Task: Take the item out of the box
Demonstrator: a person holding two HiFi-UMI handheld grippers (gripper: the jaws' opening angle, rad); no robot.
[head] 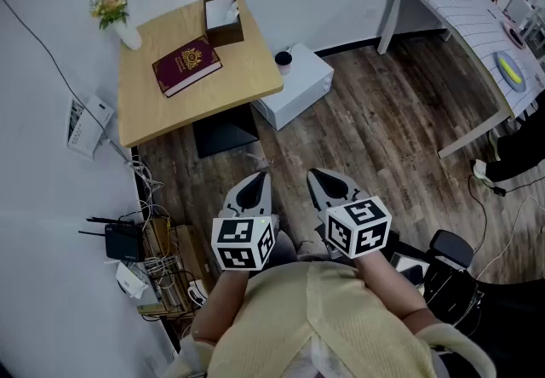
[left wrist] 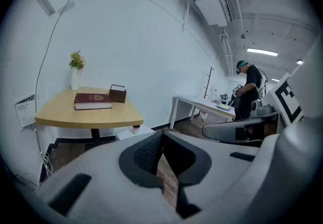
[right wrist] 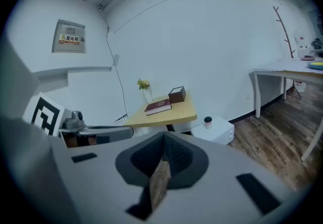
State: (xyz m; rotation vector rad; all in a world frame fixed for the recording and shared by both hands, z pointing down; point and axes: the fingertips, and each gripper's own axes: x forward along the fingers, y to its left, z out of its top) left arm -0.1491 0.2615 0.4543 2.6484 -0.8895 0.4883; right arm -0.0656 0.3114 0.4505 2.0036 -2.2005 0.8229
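The left gripper (head: 258,180) and right gripper (head: 322,179) are held over the floor (head: 383,138), jaws fully closed (nothing gripped). The box (head: 223,19) is placed on the far table (head: 153,108).

From the head camera I look steeply down over the left gripper (head: 258,179) and right gripper (head: 319,176) to the floor (head: 383,121), with the tabletop (head: 170,108) well ahead. Each gripper camera looks forward along its own jaws, tilted slightly down. All three views share the distant tabletop and its red book (head: 186,65).
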